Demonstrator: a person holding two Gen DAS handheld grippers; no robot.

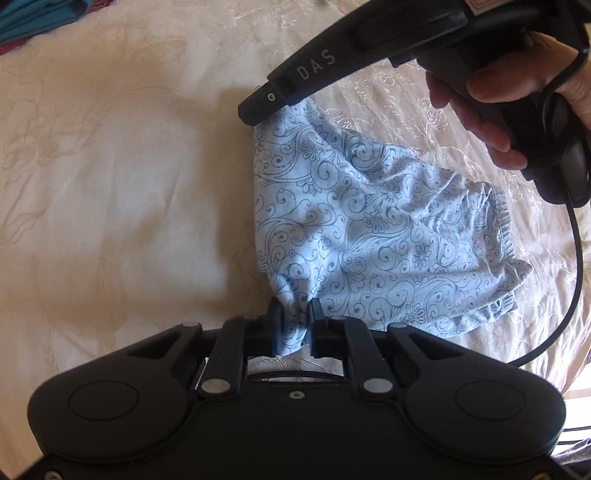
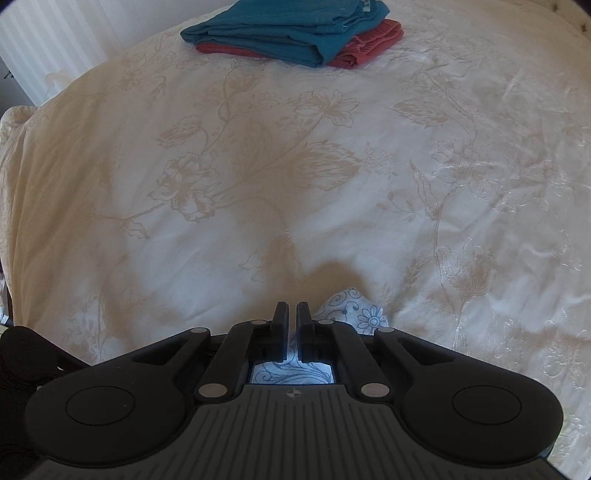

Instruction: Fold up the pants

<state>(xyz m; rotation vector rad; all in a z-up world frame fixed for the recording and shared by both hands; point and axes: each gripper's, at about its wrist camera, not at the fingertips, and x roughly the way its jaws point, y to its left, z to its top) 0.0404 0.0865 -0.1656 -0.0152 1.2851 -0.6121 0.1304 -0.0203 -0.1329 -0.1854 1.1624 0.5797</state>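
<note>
Light blue pants (image 1: 369, 229) with a dark swirl print lie folded on the cream bedspread (image 1: 110, 166). My left gripper (image 1: 295, 314) is shut on the near corner of the pants. My right gripper (image 1: 258, 110) reaches in from the upper right and pinches the far corner. In the right wrist view, my right gripper (image 2: 291, 314) is shut with a narrow gap between the fingers, and the pants (image 2: 354, 310) show under and beside them.
A stack of folded teal (image 2: 288, 29) and red (image 2: 369, 48) clothes lies at the far side of the bed; it also shows in the left wrist view (image 1: 37, 18). A black cable (image 1: 572, 277) hangs from the right gripper's handle.
</note>
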